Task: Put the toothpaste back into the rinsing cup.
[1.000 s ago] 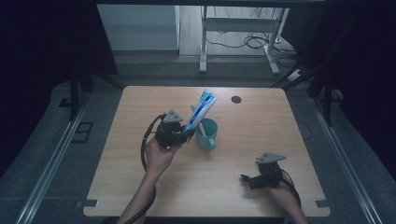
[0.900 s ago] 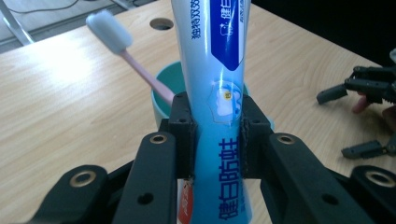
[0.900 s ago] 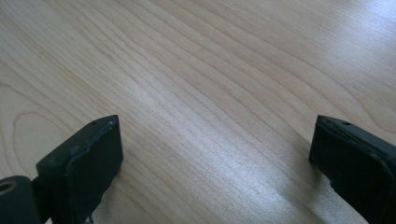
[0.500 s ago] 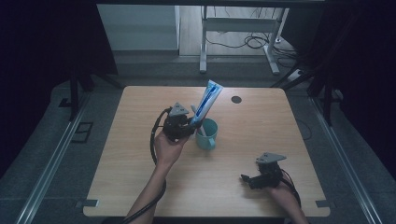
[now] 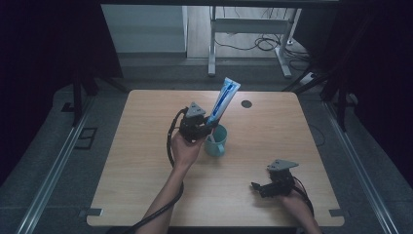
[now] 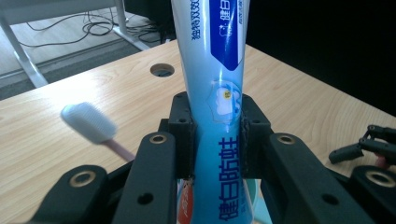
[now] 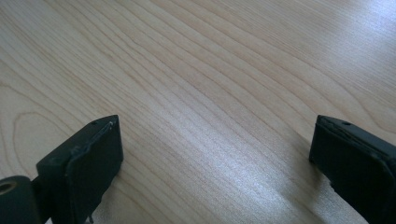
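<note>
The left gripper (image 5: 203, 127), jaws clenched on a blue-and-white toothpaste tube (image 6: 215, 98), has carried its load rightward across the wooden table (image 5: 146, 185) over the past second and now holds it above the teal cup (image 5: 216, 141), cap end down at the rim (a pink-handled toothbrush (image 6: 91, 123) already stands inside). The drop-in looks close. The tube runs upright between the 2 pads, pinched near its lower half. At the near right edge, the right gripper (image 5: 272, 187) rests, jaws released and wide apart over bare wood.
</note>
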